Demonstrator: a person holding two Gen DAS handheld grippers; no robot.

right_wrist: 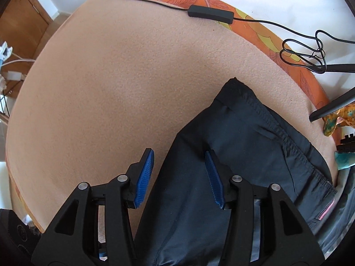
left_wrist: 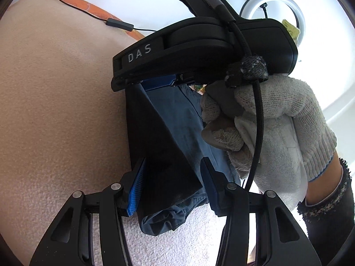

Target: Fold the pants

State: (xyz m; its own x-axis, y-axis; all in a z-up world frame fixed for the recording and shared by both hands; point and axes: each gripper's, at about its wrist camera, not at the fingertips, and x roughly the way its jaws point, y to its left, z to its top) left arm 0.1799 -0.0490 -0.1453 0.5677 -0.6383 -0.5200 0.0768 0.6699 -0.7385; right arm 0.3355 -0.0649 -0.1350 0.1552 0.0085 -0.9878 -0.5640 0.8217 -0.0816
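Only the left wrist view shows the other tool: the right gripper [left_wrist: 155, 84] hangs just ahead, its black body marked "DAS" held by a white knit-gloved hand [left_wrist: 273, 133] with a dark sleeve [left_wrist: 328, 199] behind it. A ring light [left_wrist: 275, 6] glows against the white wall above. Between the left gripper [left_wrist: 170, 184] fingers a bunched fold of the dark navy pants [left_wrist: 177, 133] rises toward the right gripper; the blue pads [left_wrist: 135, 190] stand part open, and whether they press the cloth I cannot tell, since the fold hides the right-hand pad face.

Seen from the right wrist camera, the pants [right_wrist: 233, 155] lie on the peach blanket [right_wrist: 111, 77], and much more of them shows. Their long axis runs from the lower middle of the frame up to the right, where a stitched hem edge ends near the blanket's far border. A pink tab [right_wrist: 326, 210] sits at the lower right edge. The right gripper [right_wrist: 179, 177] looks down on them, jaws about half open: one pad [right_wrist: 144, 177] is over bare blanket, the other over the fabric, neither visibly pinching it.

An orange leaf-print cover [right_wrist: 199, 0] shows beyond the blanket, crossed by a black cable with an inline box [right_wrist: 210, 14]. Wooden flooring [right_wrist: 20, 22] appears at the far left.
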